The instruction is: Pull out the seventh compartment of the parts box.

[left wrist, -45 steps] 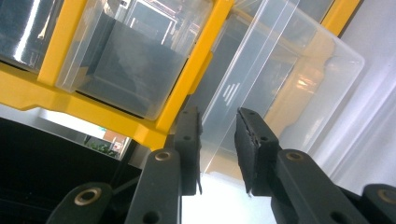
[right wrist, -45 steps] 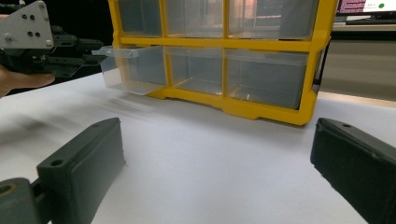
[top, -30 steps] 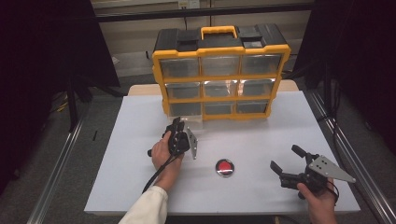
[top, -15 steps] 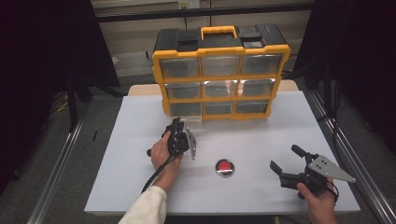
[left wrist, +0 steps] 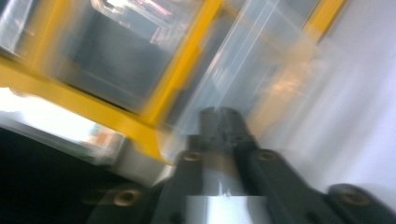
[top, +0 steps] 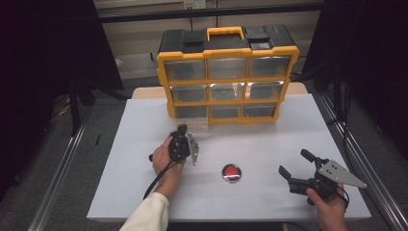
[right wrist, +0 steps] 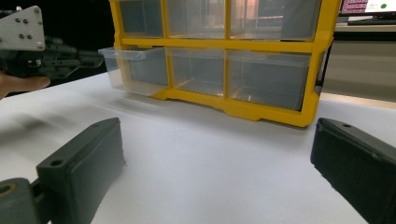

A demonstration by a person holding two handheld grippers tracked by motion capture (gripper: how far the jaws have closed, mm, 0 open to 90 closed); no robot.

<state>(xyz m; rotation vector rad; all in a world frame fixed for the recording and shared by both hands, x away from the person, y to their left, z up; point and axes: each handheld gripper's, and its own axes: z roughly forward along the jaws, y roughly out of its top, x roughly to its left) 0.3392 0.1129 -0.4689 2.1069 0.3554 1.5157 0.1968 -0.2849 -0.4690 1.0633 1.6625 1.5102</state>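
while shut, left tool (top: 183,131) just before the pulled-out drawer (top: 190,115)

The left gripper (top: 182,131) sits in the person's left hand (top: 163,159), its forearm in a white sleeve (top: 146,216) coming up from below. It points away from the person; its jaws have just been closing and now meet, with nothing visible between them. The right gripper (top: 294,163), held in the right hand (top: 325,204), points leftward and away, its jaws spread wide apart and empty.
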